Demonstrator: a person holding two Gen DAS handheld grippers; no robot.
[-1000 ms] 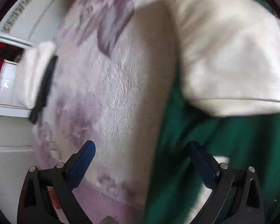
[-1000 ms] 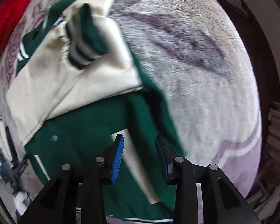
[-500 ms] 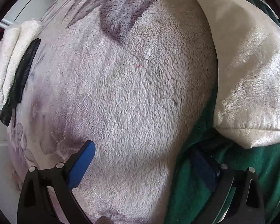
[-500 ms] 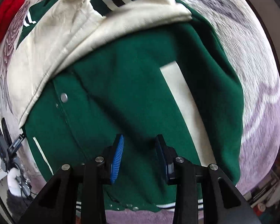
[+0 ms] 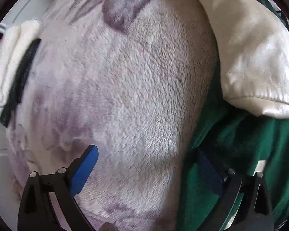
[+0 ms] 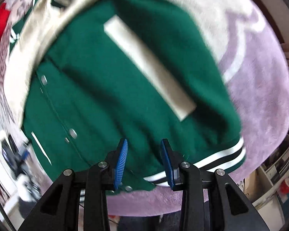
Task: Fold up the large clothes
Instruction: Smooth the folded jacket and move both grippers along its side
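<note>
Green varsity jacket (image 6: 113,88) on a lilac plush blanket (image 6: 260,100), cream sleeves (image 5: 256,57) laid across the body; the body fold apparently remains. Right gripper (image 6: 144,161), jaws partly apart and empty, hovers low in frame above the striped hem (image 6: 221,156). Left gripper (image 5: 148,171), jaws wide apart, straddles the jacket's edge at lower right.

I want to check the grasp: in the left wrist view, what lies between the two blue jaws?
Mostly bare fleece blanket; the green jacket edge reaches only the right-hand side. The left gripper is open, holding nothing.
</note>
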